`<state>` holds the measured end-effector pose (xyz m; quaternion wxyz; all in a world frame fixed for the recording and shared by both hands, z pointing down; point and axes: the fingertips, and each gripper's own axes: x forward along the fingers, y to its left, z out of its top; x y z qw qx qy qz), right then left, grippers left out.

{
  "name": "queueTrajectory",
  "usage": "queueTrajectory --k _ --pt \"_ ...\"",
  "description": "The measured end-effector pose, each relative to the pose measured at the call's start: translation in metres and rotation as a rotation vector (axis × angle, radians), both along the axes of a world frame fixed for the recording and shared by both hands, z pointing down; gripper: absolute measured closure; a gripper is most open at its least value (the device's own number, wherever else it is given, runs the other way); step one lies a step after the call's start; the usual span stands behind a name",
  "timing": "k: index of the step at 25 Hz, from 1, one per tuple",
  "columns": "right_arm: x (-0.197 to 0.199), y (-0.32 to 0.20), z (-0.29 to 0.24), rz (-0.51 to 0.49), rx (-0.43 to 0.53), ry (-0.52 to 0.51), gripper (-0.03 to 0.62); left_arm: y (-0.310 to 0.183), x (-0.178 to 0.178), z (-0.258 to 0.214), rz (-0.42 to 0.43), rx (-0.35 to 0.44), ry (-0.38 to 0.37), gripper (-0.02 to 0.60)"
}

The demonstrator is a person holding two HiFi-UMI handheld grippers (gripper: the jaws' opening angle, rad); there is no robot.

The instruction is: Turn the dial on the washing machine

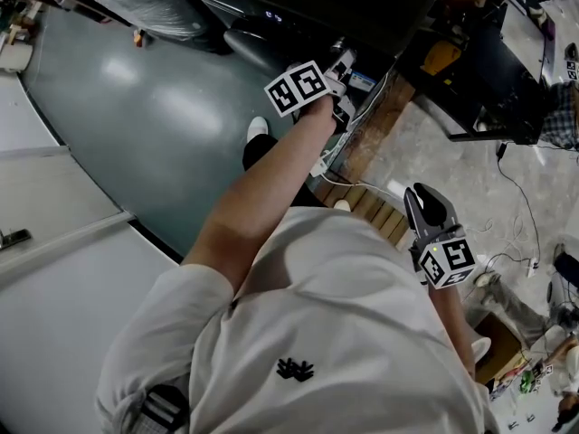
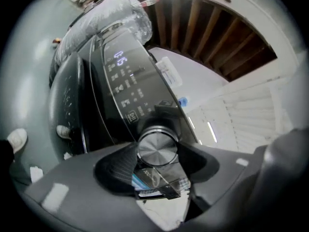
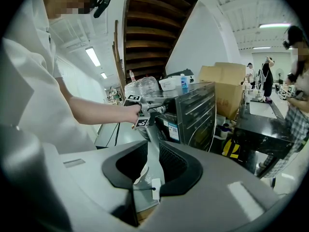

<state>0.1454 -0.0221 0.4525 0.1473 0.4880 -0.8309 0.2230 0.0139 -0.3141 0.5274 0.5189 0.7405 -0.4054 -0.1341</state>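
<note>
The black washing machine [image 1: 298, 7] stands ahead of me, its control panel [image 2: 125, 81] lit with a small display [image 2: 120, 59]. In the left gripper view the round silver dial [image 2: 157, 149] fills the gap between the jaws of my left gripper [image 2: 157, 152], and both pads lie against its rim. The head view shows the left gripper [image 1: 342, 80] stretched out at the machine's front corner. My right gripper [image 1: 427, 204] hangs low at my right side, away from the machine [image 3: 193, 110]. Its jaws [image 3: 153, 163] are nearly together with nothing between them.
A plastic-wrapped bundle [image 2: 106, 18] lies on top of the machine. Wooden slats [image 1: 375, 211] and loose cables [image 1: 520, 197] are on the floor to the right. A cardboard box [image 3: 227, 81], a black table [image 3: 263, 129] and standing people [image 3: 267, 79] are further right.
</note>
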Motion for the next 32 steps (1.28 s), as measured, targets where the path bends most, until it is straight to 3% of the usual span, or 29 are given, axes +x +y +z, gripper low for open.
queueTrajectory --k 3,6,19,25,32 --pt "0.001 0.001 0.000 0.001 -0.001 -0.001 0.519 0.001 0.000 -0.001 0.018 0.035 -0.078 0.261" --pt "0.002 0.001 -0.001 0.002 0.001 -0.004 0.519 0.003 -0.001 -0.003 0.005 0.037 -0.064 0.261" --pt "-0.002 -0.001 0.000 -0.008 -0.002 -0.003 0.519 0.014 0.003 0.010 -0.061 -0.130 0.340 0.218" --pt "-0.001 0.000 0.002 -0.005 -0.005 -0.005 0.519 0.010 0.005 0.008 -0.077 -0.148 0.397 0.218" --pt "0.003 0.000 0.003 0.003 -0.006 -0.002 0.519 0.002 -0.001 0.007 -0.100 -0.153 0.387 0.218"
